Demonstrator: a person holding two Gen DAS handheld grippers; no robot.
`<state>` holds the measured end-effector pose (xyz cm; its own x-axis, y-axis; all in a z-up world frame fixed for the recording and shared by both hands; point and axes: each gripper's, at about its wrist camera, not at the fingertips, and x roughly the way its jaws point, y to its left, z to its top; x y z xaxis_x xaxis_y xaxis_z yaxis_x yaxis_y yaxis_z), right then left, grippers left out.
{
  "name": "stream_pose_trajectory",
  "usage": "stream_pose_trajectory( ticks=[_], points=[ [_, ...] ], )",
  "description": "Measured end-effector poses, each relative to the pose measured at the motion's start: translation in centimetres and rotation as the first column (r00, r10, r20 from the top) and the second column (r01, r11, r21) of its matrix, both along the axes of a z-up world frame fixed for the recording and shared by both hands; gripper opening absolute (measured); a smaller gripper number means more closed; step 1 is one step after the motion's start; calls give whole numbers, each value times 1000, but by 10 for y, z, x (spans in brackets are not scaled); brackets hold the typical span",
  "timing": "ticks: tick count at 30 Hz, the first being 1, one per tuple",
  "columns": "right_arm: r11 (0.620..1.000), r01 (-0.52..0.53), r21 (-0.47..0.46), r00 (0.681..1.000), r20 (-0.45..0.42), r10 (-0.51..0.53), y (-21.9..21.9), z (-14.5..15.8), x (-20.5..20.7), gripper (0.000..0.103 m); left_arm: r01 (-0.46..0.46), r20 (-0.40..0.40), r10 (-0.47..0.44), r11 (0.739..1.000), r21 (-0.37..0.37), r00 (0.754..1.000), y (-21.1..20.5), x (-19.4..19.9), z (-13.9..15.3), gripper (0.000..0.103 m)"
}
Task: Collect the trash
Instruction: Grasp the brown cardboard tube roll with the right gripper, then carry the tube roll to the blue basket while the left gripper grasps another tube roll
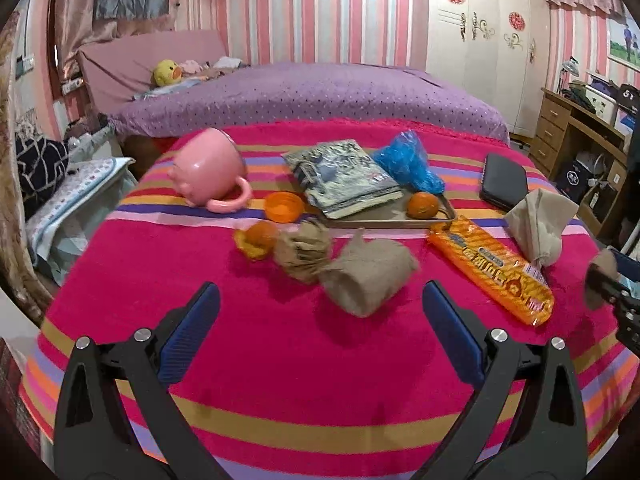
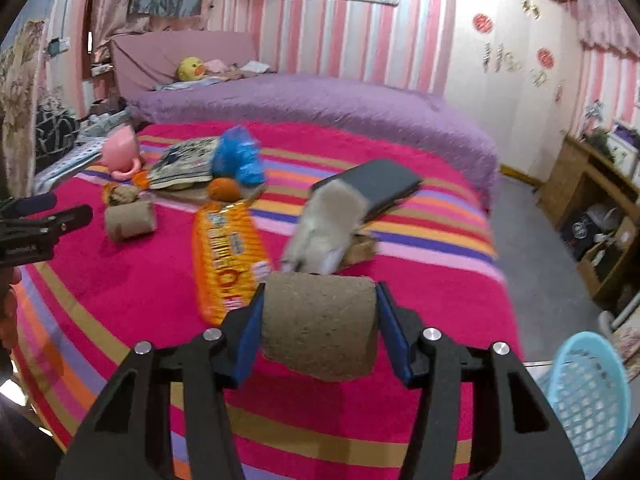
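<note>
My right gripper [image 2: 320,292] is shut on a brown paper wad [image 2: 320,324], held just above the striped pink blanket [image 2: 160,288]. My left gripper [image 1: 320,290] stands open and low over the blanket, with nothing between its pads. Just ahead of it lies another brown paper wad [image 1: 368,276]. Beyond that are a crumpled brown paper [image 1: 304,254] and an orange peel [image 1: 256,240]. A beige tissue [image 1: 540,228] and an orange biscuit packet [image 1: 492,270] lie to the right. A blue plastic bag [image 1: 408,164] sits farther back.
A light blue mesh basket [image 2: 588,400] stands on the floor off the bed's right side. On the blanket are a pink mug [image 1: 208,172], an orange lid [image 1: 282,207], a book [image 1: 344,178], a whole orange [image 1: 423,205], and a black case [image 1: 504,182].
</note>
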<state>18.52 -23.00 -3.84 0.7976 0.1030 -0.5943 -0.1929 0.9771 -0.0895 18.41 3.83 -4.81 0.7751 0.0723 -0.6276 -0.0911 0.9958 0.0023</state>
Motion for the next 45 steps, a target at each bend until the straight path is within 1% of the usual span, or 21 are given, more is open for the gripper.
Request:
stream_pose_trajectory(
  ticks=[5, 8, 11, 13, 14, 15, 17, 18, 23, 25, 26, 27, 29, 31, 33, 36, 39, 41, 43, 44, 45],
  points=[
    [998, 49, 26, 999, -8, -49, -23, 1, 3, 53, -25, -41, 26, 1000, 18, 999, -28, 22, -9, 97],
    [997, 63, 33, 998, -7, -63, -34, 2, 2, 53, -55, -57, 58, 998, 41, 997, -36, 33, -14, 97],
    [997, 70, 34, 998, 2, -70, -39, 3, -1, 53, -88, -94, 91, 996, 28, 991, -36, 45, -21, 97],
    [996, 75, 37, 997, 8, -76, -45, 4, -2, 53, -113, -128, 115, 993, 25, 985, -33, 52, -28, 89],
    [996, 78, 39, 997, 9, -78, -47, 4, -3, 53, -117, -141, 119, 993, 21, 983, -32, 53, -30, 76],
    [996, 81, 44, 997, 9, -82, -51, 5, -3, 53, -110, -155, 109, 994, 0, 982, -31, 55, -32, 70],
    [995, 84, 47, 996, 14, -85, -56, 5, -6, 53, -105, -155, 99, 994, -32, 983, -29, 51, -31, 64],
    [995, 87, 48, 996, 17, -88, -59, 6, -7, 53, -97, -143, 91, 995, -35, 985, -30, 47, -29, 46],
    [993, 102, 61, 994, 31, -104, -78, 10, -18, 53, -40, -93, 37, 999, -35, 995, -34, 22, -14, 45],
    [992, 107, 63, 993, 37, -110, -88, 12, -22, 53, -18, -72, 16, 999, -30, 997, -35, 13, -7, 40],
    [992, 109, 63, 993, 40, -112, -92, 13, -24, 53, -4, -60, 2, 999, -32, 998, -35, 9, -4, 17],
    [991, 115, 63, 992, 45, -117, -99, 14, -27, 53, 18, -58, -20, 999, -40, 998, -37, 4, -1, 12],
    [990, 127, 68, 990, 52, -131, -111, 16, -32, 53, 48, -47, -50, 998, -44, 998, -39, -7, 4, 12],
    [985, 150, 83, 986, 57, -155, -129, 19, -37, 53, 66, -19, -66, 998, -1, 998, -49, -18, 9, 12],
    [980, 173, 100, 982, 61, -179, -145, 21, -42, 53, 83, -7, -83, 996, 14, 996, -54, -24, 14, 0],
    [972, 201, 123, 976, 62, -210, -169, 23, -48, 53, 113, -16, -113, 993, -17, 993, -57, -30, 20, 0],
    [963, 237, 129, 967, 65, -246, -192, 24, -52, 53, 142, 21, -143, 990, 18, 990, -64, -38, 32, 0],
    [957, 255, 141, 962, 61, -265, -202, 23, -54, 53, 153, 43, -154, 988, 20, 987, -64, -43, 43, 0],
    [949, 277, 153, 956, 54, -288, -215, 21, -56, 53, 146, 48, -147, 989, 16, 988, -61, -44, 47, 0],
    [946, 284, 157, 954, 52, -295, -219, 20, -57, 53, 146, 44, -146, 989, 15, 988, -59, -42, 47, 5],
    [943, 290, 161, 952, 49, -301, -223, 19, -58, 53, 128, 44, -129, 991, 24, 991, -56, -41, 45, 26]
  ],
)
